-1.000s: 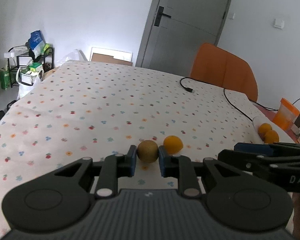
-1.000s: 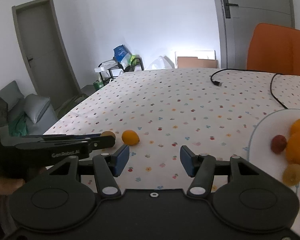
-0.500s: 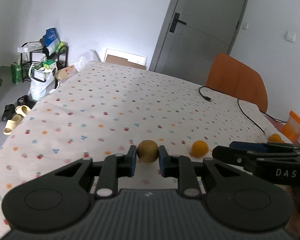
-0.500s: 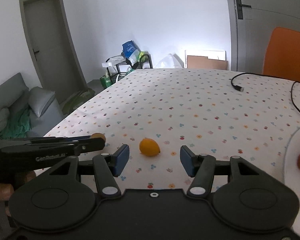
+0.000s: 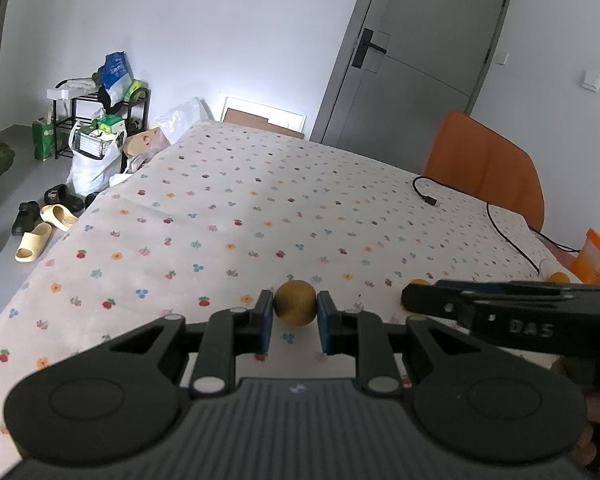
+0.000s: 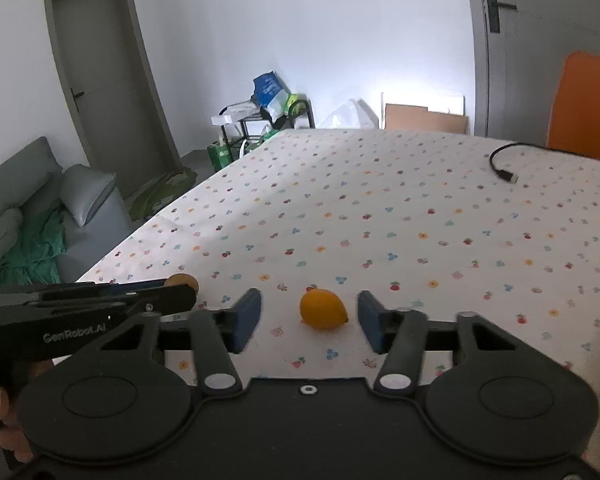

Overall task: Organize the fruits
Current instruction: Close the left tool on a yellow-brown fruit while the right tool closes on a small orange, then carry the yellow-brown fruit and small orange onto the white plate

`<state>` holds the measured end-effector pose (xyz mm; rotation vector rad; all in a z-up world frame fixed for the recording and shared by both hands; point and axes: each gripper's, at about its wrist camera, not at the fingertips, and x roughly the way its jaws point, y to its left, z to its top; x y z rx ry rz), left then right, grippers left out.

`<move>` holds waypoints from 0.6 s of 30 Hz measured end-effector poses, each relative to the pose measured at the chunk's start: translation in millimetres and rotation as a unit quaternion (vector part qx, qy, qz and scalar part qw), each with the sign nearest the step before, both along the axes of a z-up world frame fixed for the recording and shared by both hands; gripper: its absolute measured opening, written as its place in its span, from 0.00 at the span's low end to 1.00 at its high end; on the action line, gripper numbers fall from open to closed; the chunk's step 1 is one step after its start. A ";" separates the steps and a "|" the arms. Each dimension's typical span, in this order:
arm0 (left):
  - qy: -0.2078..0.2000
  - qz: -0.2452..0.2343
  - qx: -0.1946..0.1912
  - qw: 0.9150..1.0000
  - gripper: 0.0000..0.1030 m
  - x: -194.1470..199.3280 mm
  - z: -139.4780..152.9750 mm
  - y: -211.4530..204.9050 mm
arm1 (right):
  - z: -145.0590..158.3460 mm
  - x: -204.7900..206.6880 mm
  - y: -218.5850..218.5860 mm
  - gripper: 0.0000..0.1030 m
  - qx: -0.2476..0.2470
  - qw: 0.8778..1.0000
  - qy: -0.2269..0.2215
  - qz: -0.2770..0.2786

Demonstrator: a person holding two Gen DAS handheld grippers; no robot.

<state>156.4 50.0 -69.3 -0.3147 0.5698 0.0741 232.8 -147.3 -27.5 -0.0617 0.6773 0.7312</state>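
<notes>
My left gripper [image 5: 295, 312] is shut on a brown kiwi [image 5: 295, 307] and holds it above the flower-print tablecloth [image 5: 260, 216]. In the right wrist view the left gripper [image 6: 172, 292] shows at the left with the kiwi [image 6: 182, 280] peeking above it. My right gripper [image 6: 307, 320] is open, its blue pads on either side of an orange lemon-shaped fruit [image 6: 323, 314] that lies on the cloth. In the left wrist view the right gripper [image 5: 416, 304] comes in from the right and mostly hides that fruit [image 5: 420, 282].
A black cable [image 5: 496, 216] lies on the far right of the table, also in the right wrist view [image 6: 504, 172]. An orange chair [image 5: 484, 168] stands behind. An orange cup [image 5: 594, 256] and another orange fruit [image 5: 559, 277] sit at the right edge.
Both grippers have swung left. The white plate with fruit has left the right wrist view. The right gripper now straddles the orange fruit. The left gripper keeps the kiwi.
</notes>
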 end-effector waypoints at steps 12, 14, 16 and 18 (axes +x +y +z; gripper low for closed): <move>-0.007 -0.010 0.002 1.000 0.21 -2.0 4.4 -11.7 | 2.0 -9.6 -20.3 0.21 0.011 1.000 0.006 -0.011; -0.009 -0.015 0.004 1.000 0.21 -3.2 6.4 -16.4 | 4.4 -12.8 -26.5 0.21 0.013 1.000 0.003 -0.016; -0.011 -0.019 0.005 1.000 0.21 -3.8 8.2 -20.4 | 6.3 -16.5 -32.5 0.21 0.017 1.000 0.000 -0.019; -0.012 -0.022 0.007 1.000 0.21 -4.3 10.1 -24.6 | 8.1 -19.8 -37.7 0.21 0.021 1.000 -0.001 -0.023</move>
